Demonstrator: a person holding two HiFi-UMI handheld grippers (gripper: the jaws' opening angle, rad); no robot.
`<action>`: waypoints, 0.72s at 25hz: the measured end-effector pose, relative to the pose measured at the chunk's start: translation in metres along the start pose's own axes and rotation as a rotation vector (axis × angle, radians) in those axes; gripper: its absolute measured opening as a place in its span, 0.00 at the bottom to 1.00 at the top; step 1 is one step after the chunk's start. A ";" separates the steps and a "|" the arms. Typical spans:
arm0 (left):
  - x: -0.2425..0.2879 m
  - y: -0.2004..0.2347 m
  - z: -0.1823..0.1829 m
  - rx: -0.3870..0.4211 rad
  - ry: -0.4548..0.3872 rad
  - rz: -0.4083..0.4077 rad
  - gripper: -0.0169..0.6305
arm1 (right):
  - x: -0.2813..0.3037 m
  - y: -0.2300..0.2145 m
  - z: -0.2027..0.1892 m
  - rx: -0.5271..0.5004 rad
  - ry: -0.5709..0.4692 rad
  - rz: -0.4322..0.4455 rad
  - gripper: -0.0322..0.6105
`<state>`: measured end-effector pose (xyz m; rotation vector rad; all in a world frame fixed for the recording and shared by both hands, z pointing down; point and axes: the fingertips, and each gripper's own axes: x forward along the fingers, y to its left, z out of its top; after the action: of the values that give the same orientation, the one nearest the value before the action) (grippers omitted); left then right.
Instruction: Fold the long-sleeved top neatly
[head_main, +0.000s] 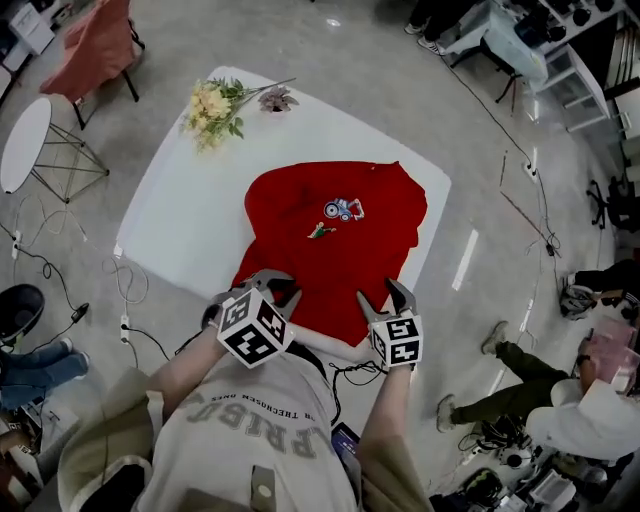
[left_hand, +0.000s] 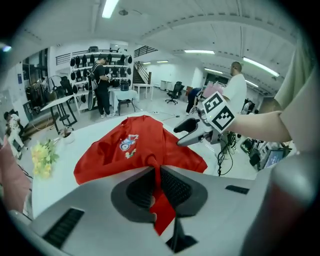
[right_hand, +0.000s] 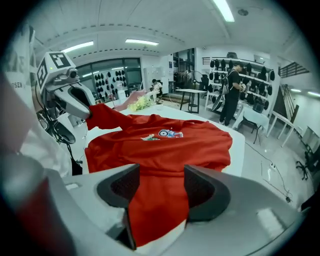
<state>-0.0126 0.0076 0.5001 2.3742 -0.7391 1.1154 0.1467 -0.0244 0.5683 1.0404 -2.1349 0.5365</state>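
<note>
**Op:** Where am I on the fold?

**Eng:** Early, I'd say. The top (head_main: 330, 240) lies on the table (head_main: 190, 210), print up and collar at the far side, with the hem at the near edge by you. The body is full length, with no cross fold. No sleeve sticks out flat to either side, and I can't tell how the 2 sleeves are tucked.

**Op:** Grippers?

**Eng:** Your left gripper (head_main: 275, 286) is clamped shut on a thin pinch of red cloth at the near left. That part is lifted off the table and pulled into a ridge. Your right gripper (head_main: 384, 297) sits about half open over the hem at the near right. Cloth shows in the gap, but the pads aren't pressing on it, so it has no grip there.

**Op:** What's left?

**Eng:** My read: take hold with the right, carry the hem up toward the collar, flatten, then fold again to get it compact. Most of the job is ahead.

**Op:** Any bins or trays?

**Eng:** 0 on the table. There are only flowers (head_main: 212, 106) at the far corner, loose and not in a vase. Nothing is there to put the top into.
</note>
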 end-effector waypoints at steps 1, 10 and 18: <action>0.009 -0.011 0.008 0.008 -0.004 0.006 0.09 | -0.003 -0.006 -0.002 -0.022 0.001 0.016 0.46; 0.111 -0.083 0.024 0.086 0.113 0.007 0.09 | -0.008 -0.029 -0.025 -0.144 0.016 0.174 0.46; 0.167 -0.101 -0.024 0.161 0.242 -0.010 0.16 | -0.002 -0.032 -0.031 -0.164 0.030 0.220 0.46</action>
<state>0.1262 0.0508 0.6327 2.3101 -0.5724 1.4748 0.1863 -0.0233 0.5895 0.7088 -2.2382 0.4666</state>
